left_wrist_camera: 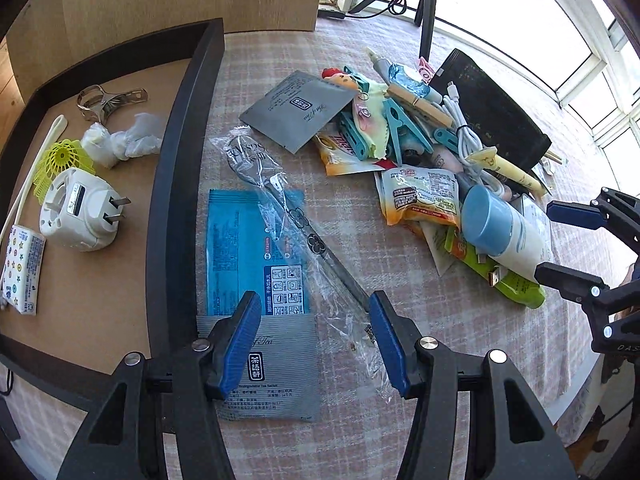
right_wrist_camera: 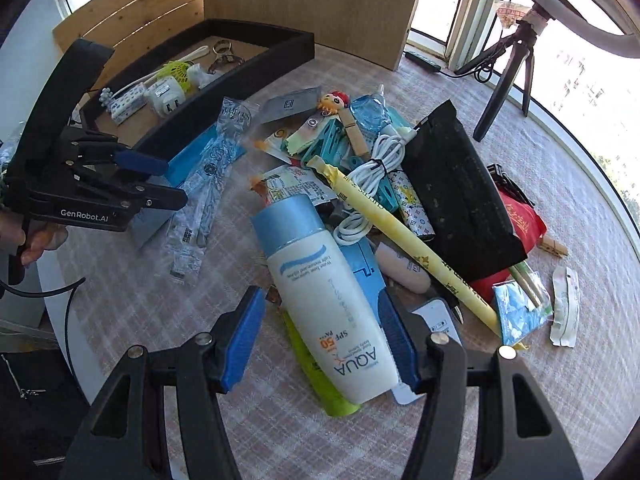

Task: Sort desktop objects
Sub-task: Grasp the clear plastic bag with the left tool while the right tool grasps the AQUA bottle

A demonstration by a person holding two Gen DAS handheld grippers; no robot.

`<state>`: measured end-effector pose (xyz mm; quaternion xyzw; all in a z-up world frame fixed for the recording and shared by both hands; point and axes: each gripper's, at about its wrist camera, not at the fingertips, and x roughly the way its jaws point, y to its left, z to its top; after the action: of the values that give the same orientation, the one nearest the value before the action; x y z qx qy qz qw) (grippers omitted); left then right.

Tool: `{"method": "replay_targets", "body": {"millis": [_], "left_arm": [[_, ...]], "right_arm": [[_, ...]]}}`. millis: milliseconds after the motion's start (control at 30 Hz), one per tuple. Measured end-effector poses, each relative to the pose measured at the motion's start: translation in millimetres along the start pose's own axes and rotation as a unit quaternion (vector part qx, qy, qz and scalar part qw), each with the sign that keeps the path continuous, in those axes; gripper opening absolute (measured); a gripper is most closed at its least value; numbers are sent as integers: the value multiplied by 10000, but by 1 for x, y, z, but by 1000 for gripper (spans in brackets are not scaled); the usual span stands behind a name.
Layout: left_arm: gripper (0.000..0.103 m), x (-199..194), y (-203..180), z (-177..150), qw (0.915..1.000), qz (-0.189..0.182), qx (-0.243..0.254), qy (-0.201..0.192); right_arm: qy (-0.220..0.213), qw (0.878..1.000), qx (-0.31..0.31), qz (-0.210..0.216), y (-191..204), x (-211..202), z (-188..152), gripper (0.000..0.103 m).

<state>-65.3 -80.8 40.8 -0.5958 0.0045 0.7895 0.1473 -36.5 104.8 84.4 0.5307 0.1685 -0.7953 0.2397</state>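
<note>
here right gripper (right_wrist_camera: pixel 320 344) straddles sunscreen bottle (right_wrist_camera: pixel 324 300) (fingers apart).

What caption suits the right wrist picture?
Open right gripper straddling a white sunscreen bottle atop desktop clutter.

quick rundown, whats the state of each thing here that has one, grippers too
left gripper: open, over a grey tea sachet
right gripper: open, straddling the sunscreen bottle
sunscreen bottle: lying down, blue cap on
white cable: coiled, tied
plastic-wrapped spoon: still sealed
black tray: partly filled
white plug adapter: in tray, prongs showing
</note>
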Motion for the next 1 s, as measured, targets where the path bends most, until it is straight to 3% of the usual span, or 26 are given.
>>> {"method": "replay_targets", "body": {"millis": [233,467,567,633,800,1000], "left_arm": [[53,12,3,5,9996,82,-271,49],[48,25,2,12,9991,114,-399,125],[40,27,-1,14,9991,151,-400,69],[24,27,-2,15,9991,173,-385,44],[4,22,-4,17,9990,21,-433,-72],[0,7,-4,16,9985,-149,-474,-242]], "right_arm": [[235,9976,-650,68,12,27,15,58],[335,9967,-702,243,5,39,17,58],[333,9968,-655,307,2,43,15,58],[253,9974,-556,391,-1,41,13,54],[135,9979,-176,615,-12,34,8,50],[-232,9967,328,707,-23,11,-1,50]]}}
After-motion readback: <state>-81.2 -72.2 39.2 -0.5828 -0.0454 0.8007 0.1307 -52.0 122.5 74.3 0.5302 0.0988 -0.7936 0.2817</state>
